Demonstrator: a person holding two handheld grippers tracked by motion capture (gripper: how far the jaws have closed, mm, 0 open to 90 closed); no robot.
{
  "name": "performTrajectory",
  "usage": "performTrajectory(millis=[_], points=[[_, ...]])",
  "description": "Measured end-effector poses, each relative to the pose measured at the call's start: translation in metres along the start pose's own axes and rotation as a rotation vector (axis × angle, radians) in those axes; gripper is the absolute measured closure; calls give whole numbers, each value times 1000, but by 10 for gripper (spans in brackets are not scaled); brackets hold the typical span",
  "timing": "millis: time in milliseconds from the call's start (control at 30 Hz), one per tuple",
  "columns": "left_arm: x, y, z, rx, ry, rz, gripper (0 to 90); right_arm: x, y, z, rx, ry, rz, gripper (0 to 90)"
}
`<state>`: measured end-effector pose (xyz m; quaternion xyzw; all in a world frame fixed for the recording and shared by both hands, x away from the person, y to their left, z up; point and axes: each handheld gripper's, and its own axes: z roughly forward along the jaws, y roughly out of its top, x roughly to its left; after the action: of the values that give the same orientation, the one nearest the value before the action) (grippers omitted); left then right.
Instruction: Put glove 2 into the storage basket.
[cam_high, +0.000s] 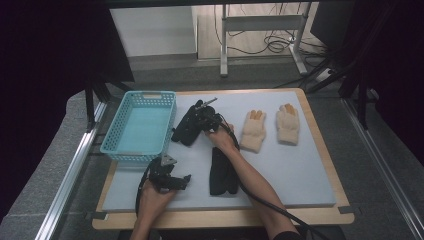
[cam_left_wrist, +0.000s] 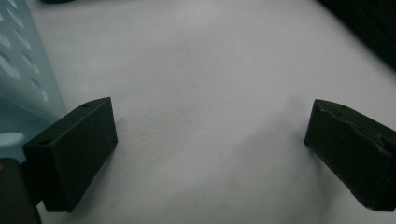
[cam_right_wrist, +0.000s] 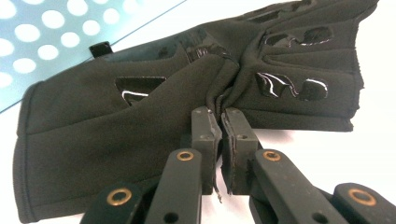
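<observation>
A black glove (cam_high: 187, 125) lies on the pale mat just right of the blue basket (cam_high: 116, 134). My right gripper (cam_high: 203, 119) is shut on it. In the right gripper view the jaws (cam_right_wrist: 220, 116) pinch a fold of the glove's fabric (cam_right_wrist: 116, 121) near its middle, with the basket's perforated wall (cam_right_wrist: 42, 42) behind. A second black glove (cam_high: 222, 172) lies flat under the right forearm. My left gripper (cam_high: 184, 179) rests low at the mat's front left. Its jaws stand wide open (cam_left_wrist: 210, 123) over bare mat, and the basket's corner (cam_left_wrist: 23, 84) is at its left.
Two cream gloves with orange fingertips (cam_high: 253, 131) (cam_high: 288, 124) lie side by side at the back right of the mat (cam_high: 300, 170). The basket holds nothing. Metal rails run along the table's sides, and a desk frame with cables stands beyond.
</observation>
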<state>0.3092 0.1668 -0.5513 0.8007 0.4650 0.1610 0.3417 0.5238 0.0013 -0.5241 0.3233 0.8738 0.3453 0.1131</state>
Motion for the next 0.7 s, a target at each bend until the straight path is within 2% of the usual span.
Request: performTrajectory(millis=[67, 167, 267, 400, 533, 700], points=[[0, 0, 0, 0, 0, 0, 28, -1, 0, -11, -12, 38, 7, 836], [0, 0, 0, 1, 0, 1, 28, -3, -1, -32, -44, 66, 9, 835], [0, 0, 0, 2, 1, 2, 28, -3, -3, -62, -71, 114, 11, 835], [0, 0, 0, 0, 1, 2, 28, -1, -15, -101, -102, 144, 5, 834], [0, 0, 0, 0, 1, 1, 29, -1, -33, -137, -107, 124, -5, 833], [0, 0, 0, 1, 1, 0, 29, -14, -52, -175, -92, 80, 1, 830]])
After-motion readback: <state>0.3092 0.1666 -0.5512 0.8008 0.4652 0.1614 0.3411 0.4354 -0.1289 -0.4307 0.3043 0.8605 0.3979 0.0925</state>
